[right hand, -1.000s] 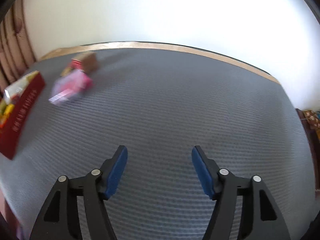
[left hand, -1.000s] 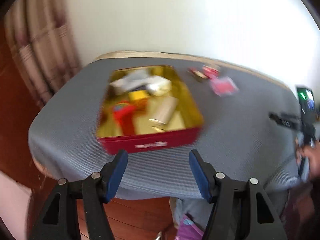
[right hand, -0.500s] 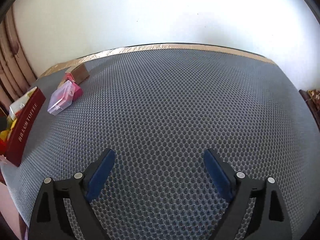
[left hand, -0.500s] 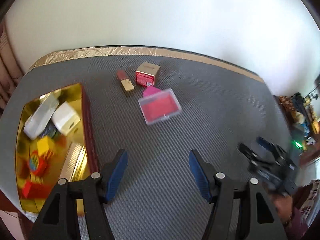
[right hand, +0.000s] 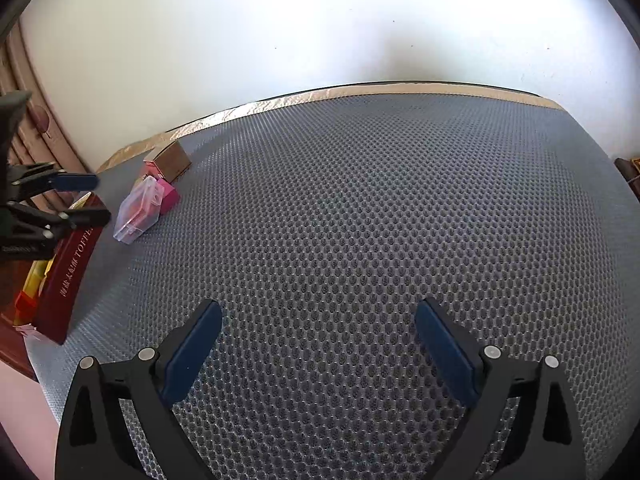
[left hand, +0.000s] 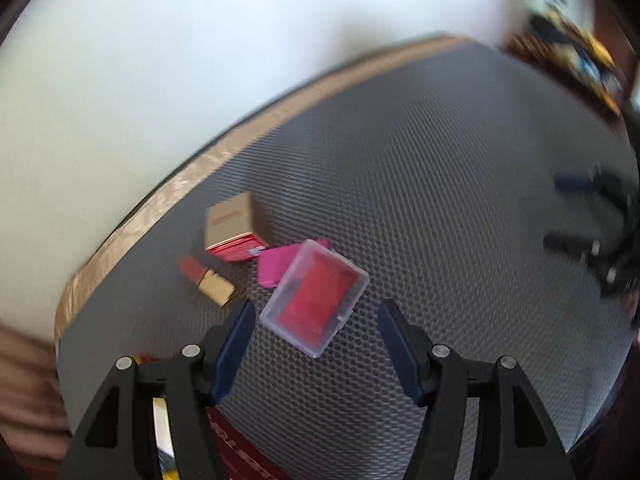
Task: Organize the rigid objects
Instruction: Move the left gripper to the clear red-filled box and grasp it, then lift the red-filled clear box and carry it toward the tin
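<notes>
While both my grippers hang open and empty, the clear case (left hand: 316, 298) with red contents lies flat, its long axis running diagonally toward the mat's (left hand: 440, 200) gold-trimmed far edge.

Left gripper (left hand: 316, 324) pitched steeply down, blue fingers (left hand: 236, 344) partly apart, nothing pressed between them, right gripper (right hand: 318, 338) at 6 o'clock in its own view, fingers (right hand: 192, 352) just opened wide, gap empty
</notes>
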The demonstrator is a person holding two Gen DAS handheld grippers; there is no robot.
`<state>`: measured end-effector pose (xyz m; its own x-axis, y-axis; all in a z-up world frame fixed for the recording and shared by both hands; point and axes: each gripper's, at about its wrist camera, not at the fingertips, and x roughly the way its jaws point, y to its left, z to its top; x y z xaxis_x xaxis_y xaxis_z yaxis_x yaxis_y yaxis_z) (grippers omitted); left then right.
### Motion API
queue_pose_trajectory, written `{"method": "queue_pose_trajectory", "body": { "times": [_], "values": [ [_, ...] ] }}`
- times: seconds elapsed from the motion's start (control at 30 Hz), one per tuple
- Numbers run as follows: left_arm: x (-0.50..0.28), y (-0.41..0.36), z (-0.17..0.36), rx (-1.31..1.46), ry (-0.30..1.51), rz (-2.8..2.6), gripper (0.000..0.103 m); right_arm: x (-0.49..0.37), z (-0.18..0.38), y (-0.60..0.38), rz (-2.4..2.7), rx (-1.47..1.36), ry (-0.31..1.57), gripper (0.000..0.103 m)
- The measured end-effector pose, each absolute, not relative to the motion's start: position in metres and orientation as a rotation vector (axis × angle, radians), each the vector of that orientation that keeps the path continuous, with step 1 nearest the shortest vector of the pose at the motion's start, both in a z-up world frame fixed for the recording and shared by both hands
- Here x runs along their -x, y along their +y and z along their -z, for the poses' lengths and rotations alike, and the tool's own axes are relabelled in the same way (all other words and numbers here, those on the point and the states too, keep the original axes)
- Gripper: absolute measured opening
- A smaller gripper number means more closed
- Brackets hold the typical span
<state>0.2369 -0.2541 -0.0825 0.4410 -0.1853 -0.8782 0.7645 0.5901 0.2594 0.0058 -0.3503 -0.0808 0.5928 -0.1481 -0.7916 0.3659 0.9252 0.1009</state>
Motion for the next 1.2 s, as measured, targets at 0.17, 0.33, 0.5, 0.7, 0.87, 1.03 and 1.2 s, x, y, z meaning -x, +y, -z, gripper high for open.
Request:
{"method": "queue_pose_trajectory", "body": {
  "times": [0.17,0.33,0.5,0.7,0.87,1.03,1.2],
  "values": [
    [-0.257,-0.257,0.099,-0.810,1.006,0.729,0.066,-0.001,0.079,-0.354,0.296,-0.266,0.892,0.099],
    [-0.278,-0.256,0.117,-0.835,1.084,0.759,0.066,-0.011,0.085,-0.347,0.293,-0.267,0.896,0.100],
    [-0.292,-0.262,0.139,-0.868,1.137,0.792,0.066,-0.017,0.090,-0.342,0.293,-0.259,0.903,0.102],
    [-0.306,-0.265,0.143,-0.762,1.159,0.772,0.065,-0.022,0.093,-0.336,0.295,-0.251,0.910,0.103],
    [-0.306,-0.254,0.140,-0.610,1.176,0.721,0.057,-0.021,0.096,-0.336,0.292,-0.253,0.909,0.103],
    [-0.263,-0.240,0.120,-0.404,1.148,0.718,0.055,-0.021,0.097,-0.336,0.292,-0.253,0.909,0.103],
    [-0.200,-0.220,0.098,-0.214,1.113,0.699,0.049,-0.019,0.096,-0.338,0.291,-0.255,0.907,0.103]
  ]
}}
